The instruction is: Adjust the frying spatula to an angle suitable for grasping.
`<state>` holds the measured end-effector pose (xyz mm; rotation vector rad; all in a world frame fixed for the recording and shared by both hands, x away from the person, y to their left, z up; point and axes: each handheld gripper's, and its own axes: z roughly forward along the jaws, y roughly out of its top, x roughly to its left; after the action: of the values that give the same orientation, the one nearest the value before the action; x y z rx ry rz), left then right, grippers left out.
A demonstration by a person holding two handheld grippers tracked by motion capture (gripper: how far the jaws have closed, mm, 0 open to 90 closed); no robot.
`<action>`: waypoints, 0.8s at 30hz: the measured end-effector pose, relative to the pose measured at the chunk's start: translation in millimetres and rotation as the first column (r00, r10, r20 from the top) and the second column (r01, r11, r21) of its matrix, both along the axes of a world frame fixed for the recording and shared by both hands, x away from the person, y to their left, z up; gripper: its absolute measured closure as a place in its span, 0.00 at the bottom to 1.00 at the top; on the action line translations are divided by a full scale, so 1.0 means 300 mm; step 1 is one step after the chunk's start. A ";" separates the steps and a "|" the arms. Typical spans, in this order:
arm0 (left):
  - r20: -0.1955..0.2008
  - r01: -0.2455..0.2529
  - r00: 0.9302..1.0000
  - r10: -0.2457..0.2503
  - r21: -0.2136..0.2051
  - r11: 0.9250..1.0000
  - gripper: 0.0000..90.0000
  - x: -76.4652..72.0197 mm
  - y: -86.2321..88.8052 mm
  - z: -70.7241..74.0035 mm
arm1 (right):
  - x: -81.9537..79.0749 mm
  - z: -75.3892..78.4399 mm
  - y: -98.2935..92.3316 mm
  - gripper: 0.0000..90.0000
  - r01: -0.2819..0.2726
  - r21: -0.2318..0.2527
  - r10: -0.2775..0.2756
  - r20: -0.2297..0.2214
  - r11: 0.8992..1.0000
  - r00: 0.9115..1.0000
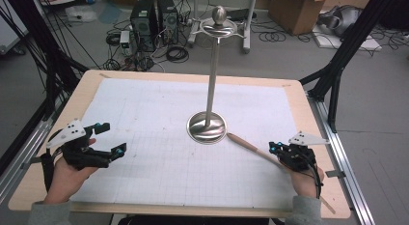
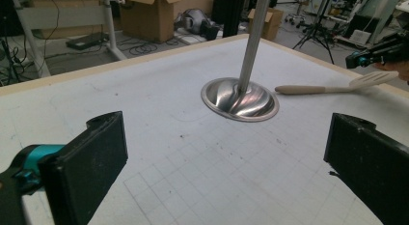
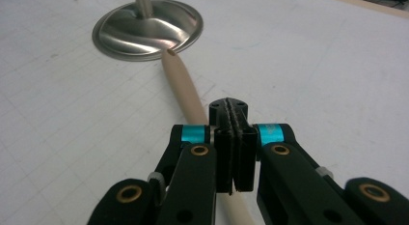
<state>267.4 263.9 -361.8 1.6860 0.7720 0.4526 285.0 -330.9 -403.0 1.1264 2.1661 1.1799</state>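
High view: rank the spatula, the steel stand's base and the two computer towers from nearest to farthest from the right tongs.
1. Spatula: at the right tongs themselves, its handle slanting toward the stand.
2. Stand's base: mid-table, to the left of the tongs.
3. Computer towers: on the floor beyond the table's far edge.

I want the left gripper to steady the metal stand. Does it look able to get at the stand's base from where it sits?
Probably yes: the left gripper is open, and bare mat lies between it and the base.
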 end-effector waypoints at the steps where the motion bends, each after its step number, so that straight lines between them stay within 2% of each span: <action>1: 0.001 0.000 1.000 0.000 -0.003 1.000 0.02 -0.001 0.001 0.000 | -0.001 0.002 -0.006 1.00 0.005 0.008 -0.005 -0.001 1.000 1.000; 4: 0.002 -0.001 1.000 0.001 -0.006 1.000 0.02 -0.004 0.003 0.000 | -0.002 0.007 -0.025 1.00 0.022 -0.010 -0.022 -0.001 1.000 1.000; 8: -0.003 0.002 1.000 -0.002 -0.008 1.000 0.02 -0.004 -0.003 -0.005 | 0.002 0.018 -0.041 1.00 0.026 -0.028 -0.026 0.021 0.999 0.999; 10: -0.011 0.005 1.000 -0.005 -0.006 1.000 0.02 -0.001 -0.005 -0.010 | 0.011 0.020 -0.047 1.00 0.014 -0.043 -0.013 0.026 0.999 1.000; 14: -0.014 0.000 1.000 0.000 -0.012 1.000 0.02 -0.002 -0.003 -0.014 | 0.030 0.014 -0.053 1.00 -0.011 -0.090 0.012 0.007 0.996 1.000; 17: -0.015 0.000 1.000 0.000 -0.009 1.000 0.02 -0.003 0.000 -0.017 | 0.044 0.007 -0.057 1.00 -0.028 -0.087 0.028 -0.003 0.996 1.000; 19: -0.018 -0.002 1.000 0.002 -0.008 1.000 0.02 -0.002 0.000 -0.020 | 0.052 0.003 -0.059 1.00 -0.065 -0.060 0.066 0.006 0.996 0.998; 20: -0.018 -0.002 1.000 0.002 -0.008 1.000 0.02 -0.002 0.000 -0.020 | 0.052 0.003 -0.059 1.00 -0.065 -0.060 0.066 0.006 0.996 0.998; 21: -0.020 -0.005 1.000 0.005 -0.008 1.000 0.02 -0.002 0.000 -0.022 | 0.057 0.003 -0.061 1.00 -0.063 -0.046 0.063 -0.013 0.997 0.998; 24: -0.029 -0.003 1.000 0.003 0.001 1.000 0.02 0.000 -0.004 -0.031 | 0.059 0.004 -0.067 1.00 -0.068 -0.040 0.068 -0.008 0.997 0.998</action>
<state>267.3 262.7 -371.0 1.6954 0.7963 0.4313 302.8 -351.0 -401.6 1.0486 2.2392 1.1580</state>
